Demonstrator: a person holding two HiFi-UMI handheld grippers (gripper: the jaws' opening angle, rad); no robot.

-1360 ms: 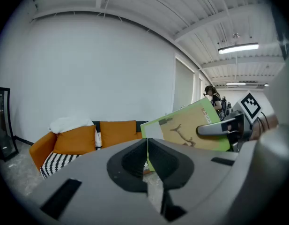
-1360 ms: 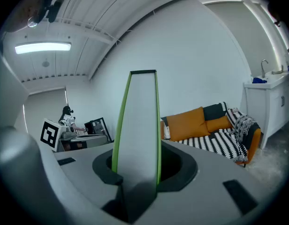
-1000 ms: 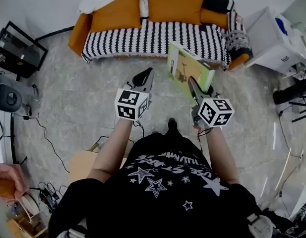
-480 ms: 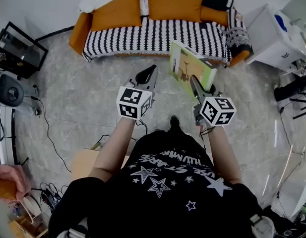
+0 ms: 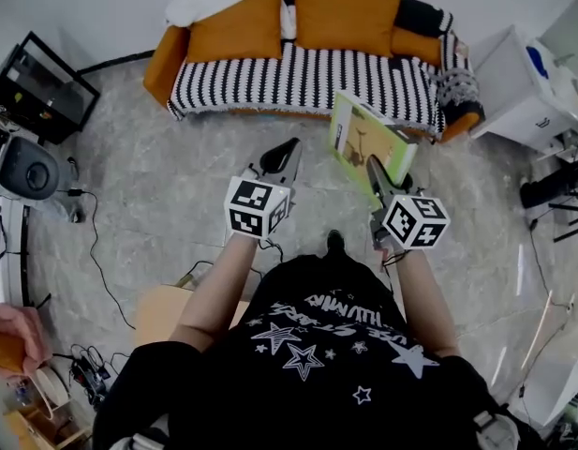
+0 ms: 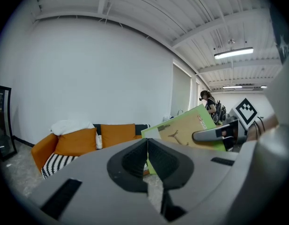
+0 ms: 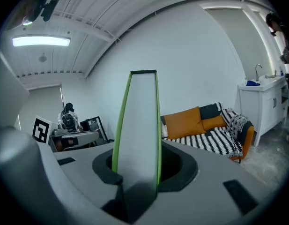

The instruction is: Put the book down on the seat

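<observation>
A thin green book (image 5: 368,143) with a tan cover stands upright in my right gripper (image 5: 382,172), whose jaws are shut on its lower edge. In the right gripper view the book (image 7: 138,125) rises edge-on between the pads. My left gripper (image 5: 281,153) is held beside it on the left, shut with nothing in it; its view shows the pads meeting (image 6: 147,156) and the book (image 6: 186,130) to the right. The seat is a sofa (image 5: 307,68) with a black-and-white striped cover and orange cushions, on the floor ahead of both grippers.
A white cabinet (image 5: 527,87) stands right of the sofa. A black framed panel (image 5: 36,87) and a round grey device (image 5: 26,167) sit at the left, with cables (image 5: 96,251) across the marble floor. A wooden box (image 5: 162,312) lies beside my left leg. Another person's hand (image 5: 12,331) shows at the lower left.
Both grippers and the book have shifted slightly toward the sofa. The sofa sits a little lower in the head view. The grip on the book is unchanged.
</observation>
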